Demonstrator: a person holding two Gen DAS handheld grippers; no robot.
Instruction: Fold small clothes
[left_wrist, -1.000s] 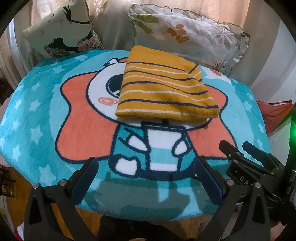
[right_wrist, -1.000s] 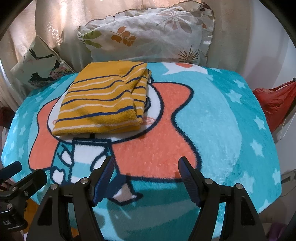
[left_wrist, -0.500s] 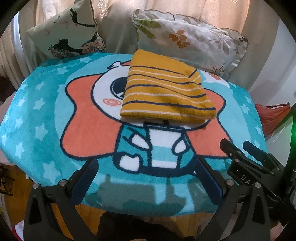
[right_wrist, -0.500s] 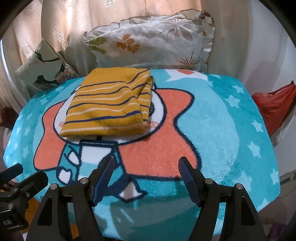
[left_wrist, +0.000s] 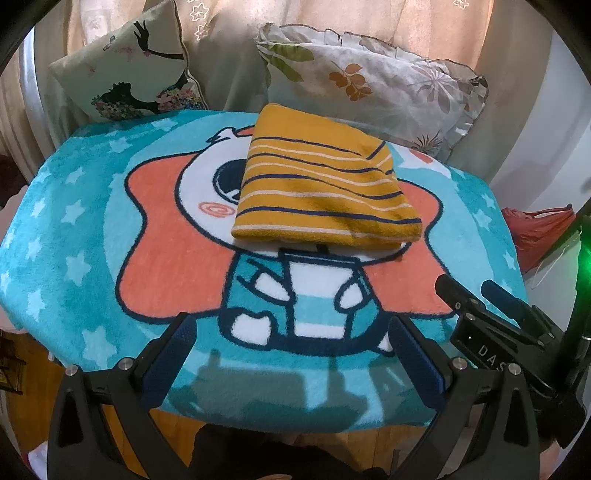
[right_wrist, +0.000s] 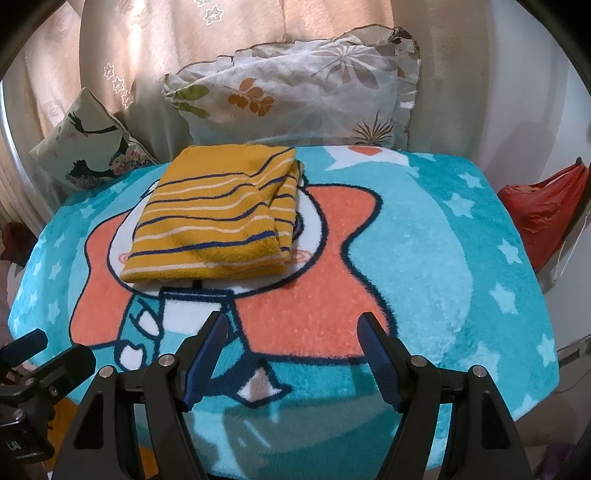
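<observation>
Both tools idle, nothing gripped. Left gripper (left_wrist: 291, 334): blue-padded fingers spread wide, held over the near edge of the teal plush cartoon-print blanket (left_wrist: 74, 229). Right gripper (right_wrist: 293, 338): fingers likewise spread, empty, also at the near edge, just beside the left tool. Task item: mustard-yellow knit garment with navy and cream stripes (left_wrist: 321, 192), lying folded into a compact rectangle ahead of both tools, well apart from either; from the right gripper it sits ahead and to the left (right_wrist: 218, 218). Judgement: fold looks essentially done. Risks: the stacked layers on the garment's right side (right_wrist: 286, 218) look loose and bunched; a pinch taking only the top layer there would probably peel the fold open. The blanket pile is deep and soft, so a low approach could snag blanket together with garment and drag both. The grippers sit close together; simultaneous reaching could make them collide. Surroundings: floral ruffled white pillow (right_wrist: 295, 99) directly beyond the garment, nearly touching its far edge, limiting room to push forward; green cushion with a dancer silhouette (left_wrist: 129, 70) ahead-left; red plastic bag (right_wrist: 539, 206) far right, off the blanket. Nothing lies between the tools and the garment.
</observation>
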